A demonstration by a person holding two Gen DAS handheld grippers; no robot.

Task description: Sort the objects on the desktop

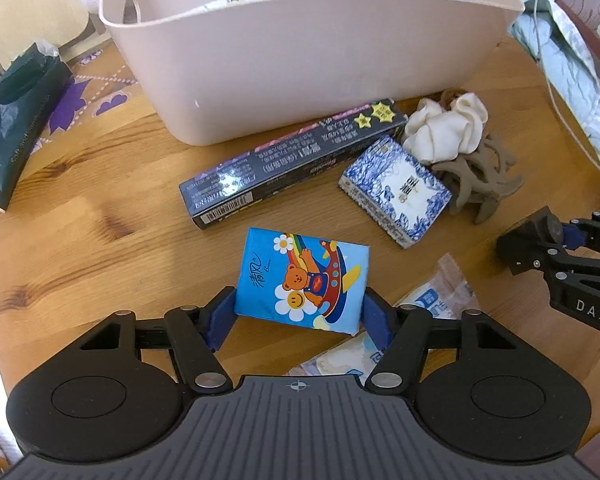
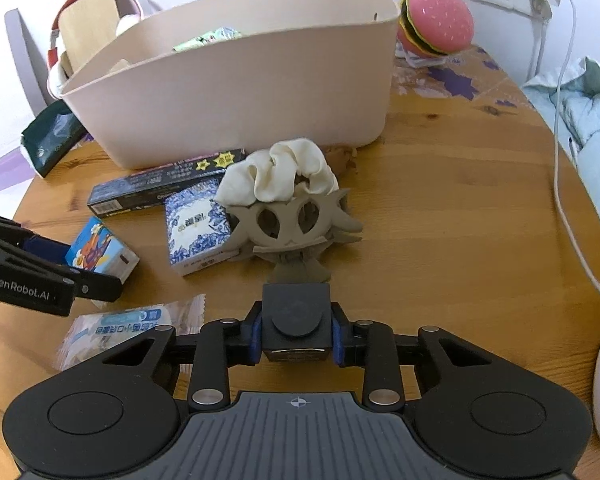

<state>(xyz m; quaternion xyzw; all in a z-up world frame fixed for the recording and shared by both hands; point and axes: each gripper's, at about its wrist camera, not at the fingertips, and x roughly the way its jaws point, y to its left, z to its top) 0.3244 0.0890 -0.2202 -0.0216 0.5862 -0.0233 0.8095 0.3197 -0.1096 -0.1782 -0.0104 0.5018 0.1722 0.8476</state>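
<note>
The left gripper (image 1: 300, 312) is closing its blue pads (image 1: 220, 320) on the two short edges of the blue tissue pack (image 1: 302, 280) with the bear print; both pads are touching the pack's sides, so it is being held, though whether it is sitting on the wooden table (image 1: 100, 208) or just lifting off I cannot tell. Gripping across the narrow width is keeping the soft pack from folding. The right gripper (image 2: 296, 338) is clamping narrow on a small black square block (image 2: 296, 316), carried clear of the table, just short of the grey claw hair clip (image 2: 296, 236). The beige bin (image 1: 300, 64) is standing at the back of the table, already holding wrappers and other items, so it is probably serving as the sorting destination. Lying loose just in front of it: a long black box (image 1: 296, 160), a blue-and-white patterned pack (image 1: 396, 192), and a cream scrunchie (image 1: 444, 128) resting against the hair clip. A clear-wrapped packet (image 2: 132, 332) is lying near both grippers. Likely next for the left: lifting the tissue pack over the long black box to the bin rim.
</note>
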